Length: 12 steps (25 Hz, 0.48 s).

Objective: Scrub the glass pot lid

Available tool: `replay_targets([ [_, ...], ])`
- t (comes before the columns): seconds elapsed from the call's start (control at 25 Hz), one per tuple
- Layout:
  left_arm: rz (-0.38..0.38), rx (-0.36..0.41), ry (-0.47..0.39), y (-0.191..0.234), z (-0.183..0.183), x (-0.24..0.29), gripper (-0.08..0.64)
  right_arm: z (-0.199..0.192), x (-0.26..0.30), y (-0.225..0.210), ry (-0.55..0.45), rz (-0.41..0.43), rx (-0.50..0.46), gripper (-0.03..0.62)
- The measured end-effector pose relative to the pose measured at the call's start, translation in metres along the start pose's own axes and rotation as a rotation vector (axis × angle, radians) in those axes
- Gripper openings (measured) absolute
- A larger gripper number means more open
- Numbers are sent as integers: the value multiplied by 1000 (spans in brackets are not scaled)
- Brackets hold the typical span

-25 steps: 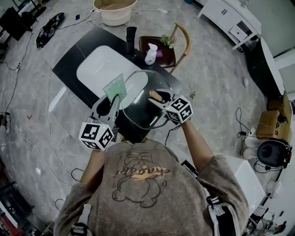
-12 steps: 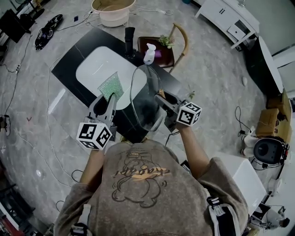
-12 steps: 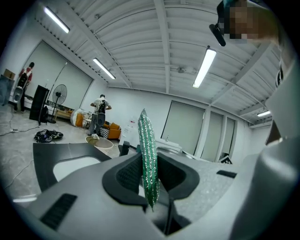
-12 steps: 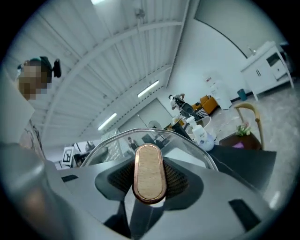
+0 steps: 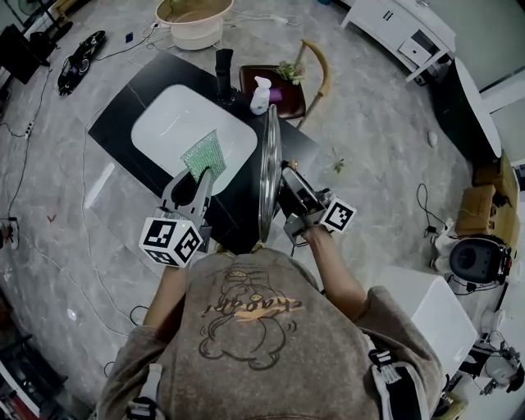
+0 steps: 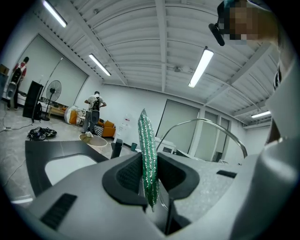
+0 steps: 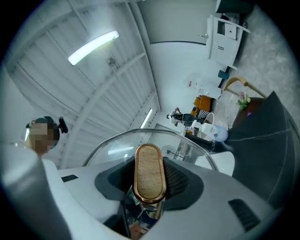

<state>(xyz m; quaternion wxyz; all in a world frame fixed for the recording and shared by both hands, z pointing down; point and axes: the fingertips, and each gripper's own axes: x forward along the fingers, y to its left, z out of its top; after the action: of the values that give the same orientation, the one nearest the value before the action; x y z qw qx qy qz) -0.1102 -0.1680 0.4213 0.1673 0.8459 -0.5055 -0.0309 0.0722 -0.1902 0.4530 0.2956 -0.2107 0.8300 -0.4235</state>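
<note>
The glass pot lid (image 5: 267,176) stands upright, edge-on to the head view, above the black table (image 5: 123,102). My right gripper (image 5: 284,174) is shut on its oval wooden handle (image 7: 149,172), and the glass dome (image 7: 117,145) curves behind it. To the lid's left, my left gripper (image 5: 200,177) is shut on a green glittery scrub cloth (image 5: 203,156), which sticks up between the jaws (image 6: 147,159). The cloth sits a short gap from the lid, whose metal rim (image 6: 213,124) arches to the right in the left gripper view.
A white basin-shaped tray (image 5: 184,123) lies in the table. A black cylinder (image 5: 223,72) and a white spray bottle (image 5: 260,94) stand at the far edge. Beyond are a wooden chair (image 5: 316,78) and a beige tub (image 5: 193,18). Cables lie on the floor.
The right gripper has rolled and drawn in, turning the lid from lying nearly flat to standing on edge. The left gripper with the cloth has hardly moved.
</note>
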Motion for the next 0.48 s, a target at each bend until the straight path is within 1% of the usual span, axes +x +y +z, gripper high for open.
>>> replay_targets([
  [0.12,-17,7,4,-5,0,1,84,2,-8,0,-76,28,78,183],
  [0.24,-50,8,13,-13,2,3,84,4,-13,0,-114,45,121,183],
  [0.28,-78,7,18,-19,3,3,84,3,-15,0,-118,47,129,183],
  [0.36,-163,8,34,-36,4,4,84,2,-18,-2,-119,46,136,183],
  [0.44,-240,22,61,-54,5,7,84,0,-20,-4,-119,44,145,183],
  [0.48,-267,33,75,-63,6,9,84,0,-20,-5,-121,44,152,183],
])
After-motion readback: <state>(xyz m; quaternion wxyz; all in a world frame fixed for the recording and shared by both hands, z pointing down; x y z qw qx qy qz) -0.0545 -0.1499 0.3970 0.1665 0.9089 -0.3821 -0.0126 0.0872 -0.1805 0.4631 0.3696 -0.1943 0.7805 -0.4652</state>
